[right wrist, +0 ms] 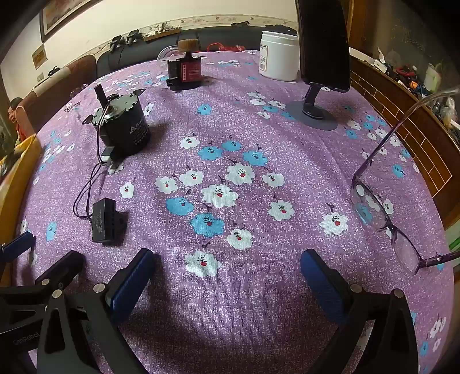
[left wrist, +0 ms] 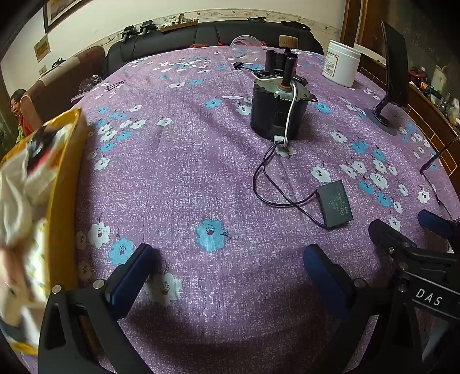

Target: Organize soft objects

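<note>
While hovering over the cloth (right wrist: 258, 143), left gripper (left wrist: 227, 267) and right gripper (right wrist: 227, 270) both spread wide, holding nothing. Soft things (left wrist: 17, 184) heaped in yellow bin (left wrist: 66, 161) at nine o'clock of left view. Motor (left wrist: 276, 109) toward one o'clock, black box (left wrist: 335, 202) nearer. Glasses (right wrist: 385, 213) at three o'clock of right view.

Domestic living room. Evidence: black sofa (left wrist: 207, 37) and brown armchair (left wrist: 72, 77) along the wall; framed picture (left wrist: 61, 11) above; decorative wall border (right wrist: 230, 18); floral tablecloth (right wrist: 230, 178); wooden sideboard (right wrist: 402, 95) carrying household clutter; seated person (left wrist: 21, 110) at left.
</note>
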Demonstrator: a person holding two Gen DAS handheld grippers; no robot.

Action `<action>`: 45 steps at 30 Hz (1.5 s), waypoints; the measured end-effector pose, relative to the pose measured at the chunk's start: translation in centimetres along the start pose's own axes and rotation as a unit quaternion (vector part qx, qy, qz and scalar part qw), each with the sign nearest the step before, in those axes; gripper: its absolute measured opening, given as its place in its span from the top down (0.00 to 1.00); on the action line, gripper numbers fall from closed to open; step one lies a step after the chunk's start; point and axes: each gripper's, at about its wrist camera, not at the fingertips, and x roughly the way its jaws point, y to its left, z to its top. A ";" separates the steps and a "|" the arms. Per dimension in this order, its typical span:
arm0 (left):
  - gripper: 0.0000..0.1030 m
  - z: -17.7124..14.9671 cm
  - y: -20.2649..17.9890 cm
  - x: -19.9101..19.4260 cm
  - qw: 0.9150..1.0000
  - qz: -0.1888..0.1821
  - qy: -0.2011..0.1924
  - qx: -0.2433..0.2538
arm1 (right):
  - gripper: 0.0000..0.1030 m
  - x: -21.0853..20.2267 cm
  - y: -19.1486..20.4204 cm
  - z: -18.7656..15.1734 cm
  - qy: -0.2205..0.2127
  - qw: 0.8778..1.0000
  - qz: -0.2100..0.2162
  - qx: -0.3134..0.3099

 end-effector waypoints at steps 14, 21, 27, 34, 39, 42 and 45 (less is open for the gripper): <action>0.00 0.0 0.0 0.0 1.000 0.000 0.000 0.000 | 0.01 0.0 0.0 0.0 0.000 1.000 0.000 0.000; 0.00 0.0 0.0 0.0 1.000 0.000 0.000 0.000 | 0.01 0.0 0.0 0.0 0.000 1.000 0.000 0.000; 0.00 0.0 0.0 0.1 1.000 0.000 0.000 0.000 | 0.01 0.0 0.0 0.0 0.000 1.000 0.000 0.000; 0.00 -0.1 -0.1 -0.1 1.000 0.000 0.000 0.000 | 0.01 0.2 -0.1 0.1 0.000 1.000 0.000 0.000; 0.00 -0.2 0.0 -0.2 1.000 0.000 0.000 0.000 | 0.01 0.0 0.0 -0.2 0.000 1.000 0.000 0.000; 0.00 -0.3 0.0 -0.2 1.000 0.000 0.000 0.000 | 0.01 0.0 -0.1 -0.1 0.000 1.000 0.000 0.000; 0.00 -0.2 0.0 -0.1 1.000 0.000 0.000 0.000 | 0.01 0.0 -0.1 -0.1 0.000 1.000 0.000 0.000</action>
